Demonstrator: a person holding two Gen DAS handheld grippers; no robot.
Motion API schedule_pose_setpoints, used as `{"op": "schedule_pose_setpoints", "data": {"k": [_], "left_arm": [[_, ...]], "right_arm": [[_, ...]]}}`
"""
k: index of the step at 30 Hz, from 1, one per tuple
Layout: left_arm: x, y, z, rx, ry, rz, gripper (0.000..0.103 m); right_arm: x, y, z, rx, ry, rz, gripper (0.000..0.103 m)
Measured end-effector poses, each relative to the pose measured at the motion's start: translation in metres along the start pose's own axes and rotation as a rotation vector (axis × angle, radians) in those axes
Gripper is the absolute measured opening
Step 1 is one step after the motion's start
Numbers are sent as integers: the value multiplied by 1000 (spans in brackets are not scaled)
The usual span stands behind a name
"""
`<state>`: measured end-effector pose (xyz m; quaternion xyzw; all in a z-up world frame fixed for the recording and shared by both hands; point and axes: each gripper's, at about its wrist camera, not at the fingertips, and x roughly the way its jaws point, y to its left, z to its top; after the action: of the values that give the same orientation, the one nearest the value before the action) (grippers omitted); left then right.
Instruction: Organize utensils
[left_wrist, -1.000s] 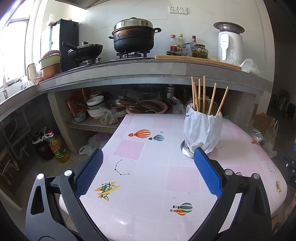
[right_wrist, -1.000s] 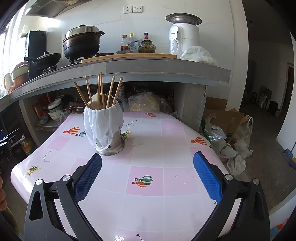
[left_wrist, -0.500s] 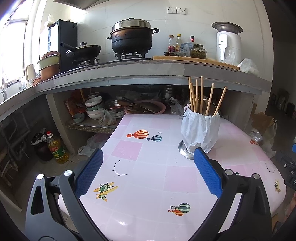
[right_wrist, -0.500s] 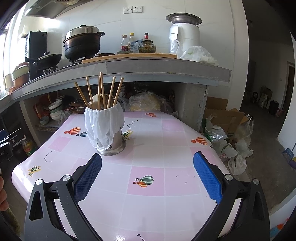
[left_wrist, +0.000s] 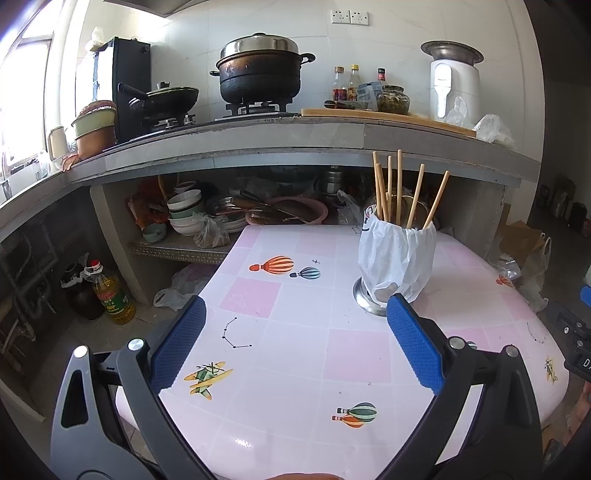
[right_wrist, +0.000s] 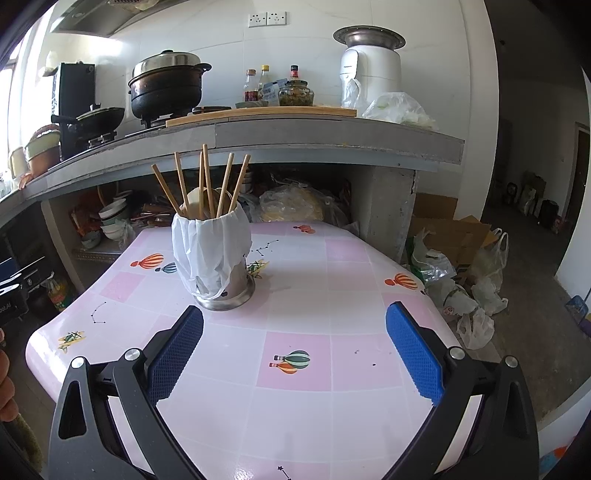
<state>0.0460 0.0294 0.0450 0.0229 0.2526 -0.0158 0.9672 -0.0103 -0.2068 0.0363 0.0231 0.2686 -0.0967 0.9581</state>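
A steel utensil holder (left_wrist: 393, 258) (right_wrist: 216, 254), wrapped in a white plastic bag, stands upright on the pink patterned table (left_wrist: 295, 332) (right_wrist: 332, 295). Several wooden chopsticks (left_wrist: 397, 192) (right_wrist: 207, 181) stick up out of it. My left gripper (left_wrist: 295, 314) is open above the table's near left part, with the holder just beyond its right fingertip. My right gripper (right_wrist: 294, 321) is open too, holding nothing; the holder stands just past its left fingertip.
A grey counter (left_wrist: 295, 136) runs behind the table with a black pot (left_wrist: 258, 74), a pan (left_wrist: 166, 98), bottles (left_wrist: 347, 83) and a white appliance (left_wrist: 454, 85). Bowls and dishes (left_wrist: 184, 210) fill the shelf below. An oil bottle (left_wrist: 110, 295) and plastic bags (right_wrist: 469, 295) sit on the floor.
Both views have drifted slightly, with the holder shifting a little in frame. Both grippers stay open and empty, and the holder and chopsticks have not moved on the table.
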Motion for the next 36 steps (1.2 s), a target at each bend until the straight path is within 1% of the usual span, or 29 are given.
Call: {"op": "schedule_pose_setpoints", "data": {"k": [16, 22, 36], "left_arm": [[17, -2, -2, 3, 117, 1, 95], [19, -2, -3, 3, 138, 4, 95], [20, 0, -4, -2, 150, 10, 95]], "right_arm": [[5, 1, -1, 1, 18, 6, 96], [7, 1, -1, 0, 27, 5, 96], [10, 1, -3, 2, 44, 11, 96]]}}
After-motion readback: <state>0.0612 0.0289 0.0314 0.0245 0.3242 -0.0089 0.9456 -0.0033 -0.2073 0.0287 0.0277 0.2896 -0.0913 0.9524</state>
